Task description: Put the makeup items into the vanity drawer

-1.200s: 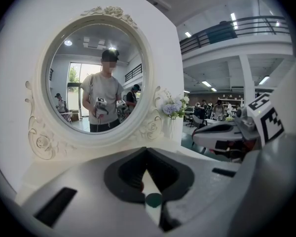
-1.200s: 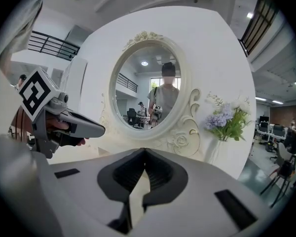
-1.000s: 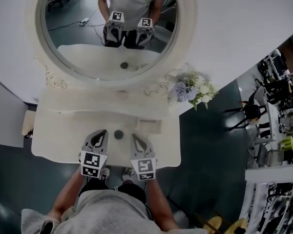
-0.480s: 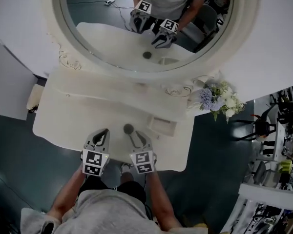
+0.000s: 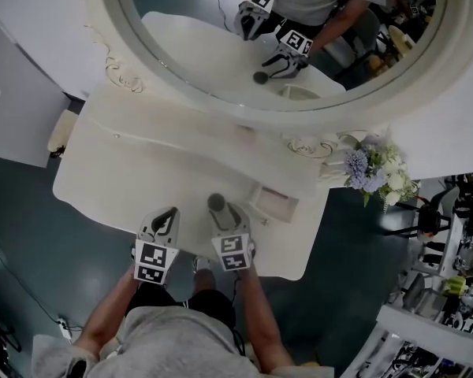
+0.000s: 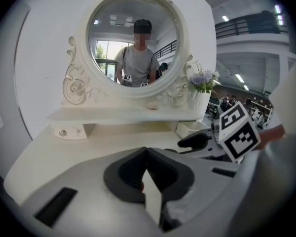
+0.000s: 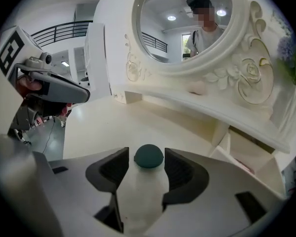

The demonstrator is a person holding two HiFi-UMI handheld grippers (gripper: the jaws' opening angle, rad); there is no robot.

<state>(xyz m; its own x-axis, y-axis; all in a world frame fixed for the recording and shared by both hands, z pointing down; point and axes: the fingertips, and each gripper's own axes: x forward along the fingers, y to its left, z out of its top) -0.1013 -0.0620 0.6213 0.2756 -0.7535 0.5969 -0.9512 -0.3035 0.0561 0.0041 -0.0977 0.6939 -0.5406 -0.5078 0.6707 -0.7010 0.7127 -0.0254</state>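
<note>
Standing on the vanity top [image 5: 142, 164] in the head view, a dark round-topped makeup item [image 5: 216, 202] sits just left of the open drawer [image 5: 272, 203], between the tips of the right gripper [image 5: 225, 211]. The left gripper [image 5: 167, 213] is further left of the drawer, at the top's near edge. A flower bunch [image 5: 374, 172] stands to the right, beyond the drawer. The oval mirror [image 5: 221, 38] rises behind the drawer and is cut off at the frame's top. The drawer's contents cannot be made out.

Left gripper view: its jaws are closed together with nothing between them. The right gripper partly blocks the drawer. A small pale object [image 6: 152, 105] on the shelf [image 6: 123, 115] above the drawer is too blurred to identify.

Right gripper view: its jaws are apart, having just been opening. The makeup item stands between them, with the pads close by its sides but not clamped. The drawer lies to the item's right, partly hidden under the shelf. A faint pinkish patch inside it cannot be identified.
</note>
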